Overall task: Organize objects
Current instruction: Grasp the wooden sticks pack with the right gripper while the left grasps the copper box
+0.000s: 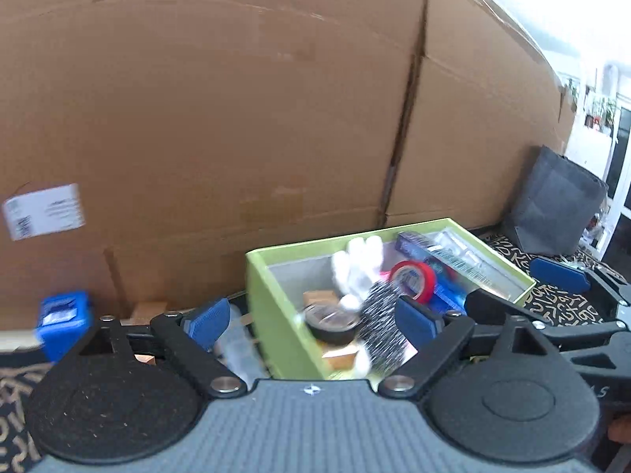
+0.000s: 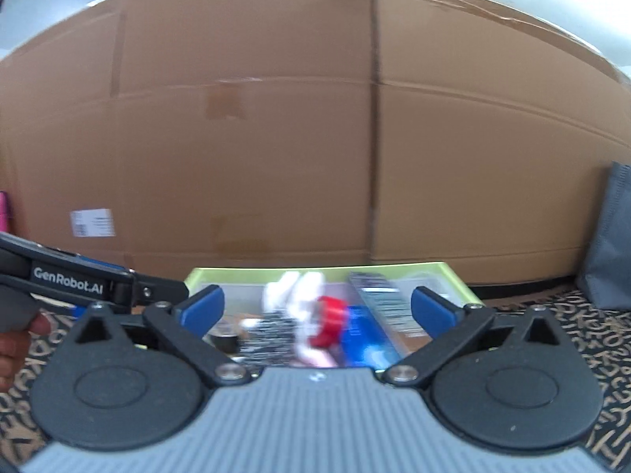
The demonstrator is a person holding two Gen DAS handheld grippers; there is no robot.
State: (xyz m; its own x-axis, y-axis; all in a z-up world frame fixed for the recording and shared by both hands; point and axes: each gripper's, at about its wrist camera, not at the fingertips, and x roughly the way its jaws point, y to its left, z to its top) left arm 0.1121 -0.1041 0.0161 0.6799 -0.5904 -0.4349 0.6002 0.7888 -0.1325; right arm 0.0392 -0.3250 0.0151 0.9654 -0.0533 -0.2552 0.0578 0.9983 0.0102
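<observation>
L gripper (image 1: 311, 315) jaws wide apart, nothing held. R gripper (image 2: 317, 305) same, gaping, empty. Green box (image 1: 276, 307) just ahead of both, between jaw tips, w/ white glove (image 1: 357, 266), red tape (image 1: 414, 280), black tape (image 1: 331, 321) inside. Cardboard (image 1: 236, 118) behind box. Blue block (image 1: 63, 315) well left of L jaws.

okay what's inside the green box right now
Inside the lime-green cardboard box: a white knit glove, a red tape roll, a black tape roll, a black-and-white bristly brush and a blue printed packet. Whatever lies beneath them is covered.
</observation>
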